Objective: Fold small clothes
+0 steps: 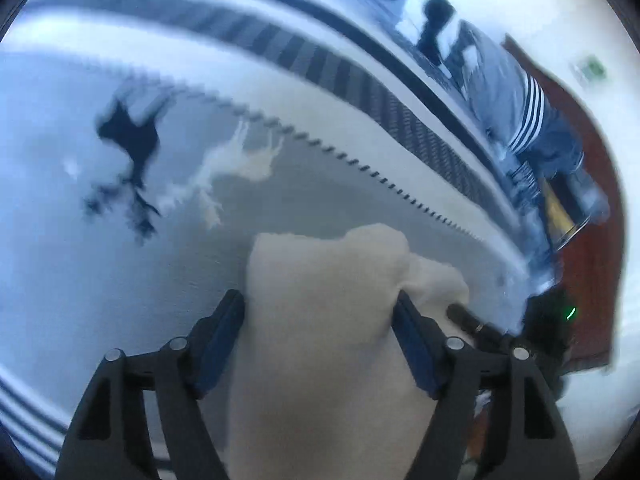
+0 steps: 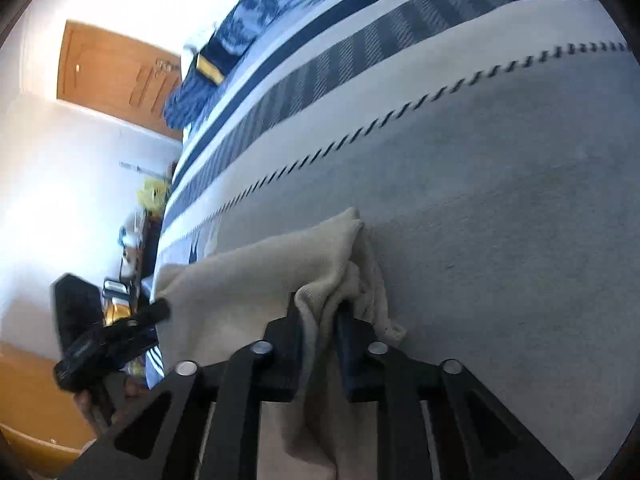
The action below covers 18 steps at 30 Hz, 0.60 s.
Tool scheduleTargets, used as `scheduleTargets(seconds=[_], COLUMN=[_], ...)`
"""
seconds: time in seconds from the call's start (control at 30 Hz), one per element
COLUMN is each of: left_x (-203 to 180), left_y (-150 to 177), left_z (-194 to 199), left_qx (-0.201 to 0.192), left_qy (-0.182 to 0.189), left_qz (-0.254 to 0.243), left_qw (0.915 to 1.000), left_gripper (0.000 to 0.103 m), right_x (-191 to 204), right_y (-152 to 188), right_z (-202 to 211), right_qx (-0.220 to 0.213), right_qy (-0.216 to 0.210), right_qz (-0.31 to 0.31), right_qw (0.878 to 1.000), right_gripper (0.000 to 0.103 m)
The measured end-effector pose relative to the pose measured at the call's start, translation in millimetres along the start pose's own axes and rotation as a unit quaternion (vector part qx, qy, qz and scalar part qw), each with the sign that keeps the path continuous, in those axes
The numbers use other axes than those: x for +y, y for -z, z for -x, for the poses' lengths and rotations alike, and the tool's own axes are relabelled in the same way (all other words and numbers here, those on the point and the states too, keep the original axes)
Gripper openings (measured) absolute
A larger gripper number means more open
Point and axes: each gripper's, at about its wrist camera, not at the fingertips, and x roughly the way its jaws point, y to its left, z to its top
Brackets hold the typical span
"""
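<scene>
A small beige garment [image 1: 320,320] hangs between my two grippers over the grey bedspread [image 1: 80,280]. In the left wrist view the jaws of my left gripper [image 1: 320,308] stand wide apart with the cloth lying between them. In the right wrist view my right gripper [image 2: 320,316] is shut on a bunched edge of the beige garment [image 2: 260,276]. The right gripper also shows at the right of the left wrist view [image 1: 480,326], and the left gripper shows at the left of the right wrist view [image 2: 116,336].
The bedspread [image 2: 500,200] has navy and white stripes [image 2: 320,52] and a stitched line. Blue striped clothes [image 1: 520,112] lie at the bed's far edge. A wooden door [image 2: 112,76] and cluttered furniture [image 2: 132,248] stand beyond the bed.
</scene>
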Motion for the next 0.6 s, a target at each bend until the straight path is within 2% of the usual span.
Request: scheduleTargets(seconds=[0.07,0.1,0.13,0.17,0.2,0.27,0.33,0.37,0.4,0.43,0.47,0.5,0.53,0.57,0.6], left_x=[5,1,-3,-4,0,19,29,32,33,32,26,19,10,5,0], left_y=[2,8,17,26,30,31,25,22,20,20,20,22,27,32,41], left_z=[4,14,27,39,46,49,34,22,16,15,19,27,40,51,61], left_qx=[-0.007,-0.027,-0.059,-0.085,-0.094,-0.093,-0.076,-0.061,-0.055,-0.052,-0.052,-0.055,-0.065,-0.074,-0.083], left_qy=[0.015,0.022,0.033,0.044,0.057,0.092,0.078,0.058,0.050,0.040,0.021,0.003,-0.011,-0.017,-0.024], left_qz=[0.002,-0.017,-0.040,-0.047,-0.033,0.020,0.048,0.059,0.063,0.062,0.053,0.038,0.010,-0.008,-0.024], left_qw=[0.9999,0.9993,0.9969,0.9943,0.9934,0.9912,0.9929,0.9947,0.9952,0.9960,0.9971,0.9978,0.9978,0.9971,0.9960], left_gripper=[0.050,0.041,0.037,0.037,0.036,0.036,0.039,0.042,0.050,0.055,0.055,0.056,0.058,0.060,0.068], right_x=[-3,2,8,19,33,47,47,43,37,27,20,15,16,18,25], right_y=[5,6,5,5,3,0,-5,-9,-10,-7,-5,-1,1,6,18], right_z=[11,19,23,28,32,36,27,12,-7,-21,-26,-20,-8,5,28], right_qx=[-0.017,-0.029,-0.036,-0.046,-0.056,-0.066,-0.060,-0.047,-0.030,-0.013,-0.007,-0.011,-0.020,-0.032,-0.057], right_qy=[-0.017,-0.026,-0.029,-0.028,-0.028,-0.038,-0.035,-0.015,0.023,0.042,0.038,0.022,0.020,0.028,0.042], right_qz=[-0.007,-0.003,0.006,0.022,0.040,0.054,0.055,0.055,0.054,0.044,0.029,0.004,-0.008,-0.009,0.000], right_qw=[1.000,0.999,0.999,0.998,0.997,0.996,0.996,0.997,0.998,0.998,0.999,1.000,1.000,0.999,0.997], right_gripper=[0.011,0.011,0.010,0.010,0.010,0.010,0.010,0.010,0.010,0.011,0.013,0.017,0.030,0.046,0.056])
